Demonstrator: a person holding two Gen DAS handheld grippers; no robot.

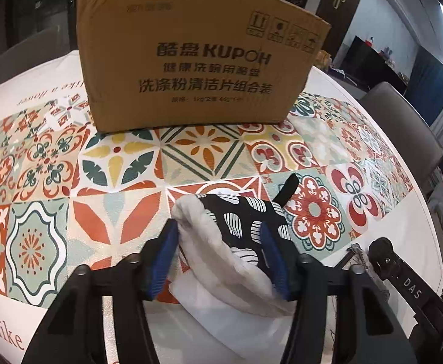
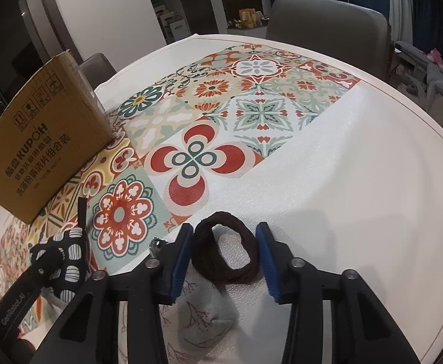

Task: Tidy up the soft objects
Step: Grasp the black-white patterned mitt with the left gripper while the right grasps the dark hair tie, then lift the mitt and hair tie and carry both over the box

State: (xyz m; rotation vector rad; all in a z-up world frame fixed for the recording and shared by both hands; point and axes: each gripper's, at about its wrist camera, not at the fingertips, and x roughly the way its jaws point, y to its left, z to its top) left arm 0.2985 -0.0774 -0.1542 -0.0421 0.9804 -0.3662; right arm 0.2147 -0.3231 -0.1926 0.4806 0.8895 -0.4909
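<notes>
desk [image 1: 69,69]: carries all | cardboard box [image 1: 197,60]: upright at far side, likely your drop-off | oven mitt [image 1: 239,221]: your left tongs [image 1: 219,257] pinch its cuff, ready to lift | hair band [image 2: 226,253]: flat on the desk between your right tongs [image 2: 226,261], pads touching its sides, ring unsquashed

"KUPOH" on cardboard box [image 1: 191,63]; "DAS", "GenRobot.AI" on tongs arms.
</notes>
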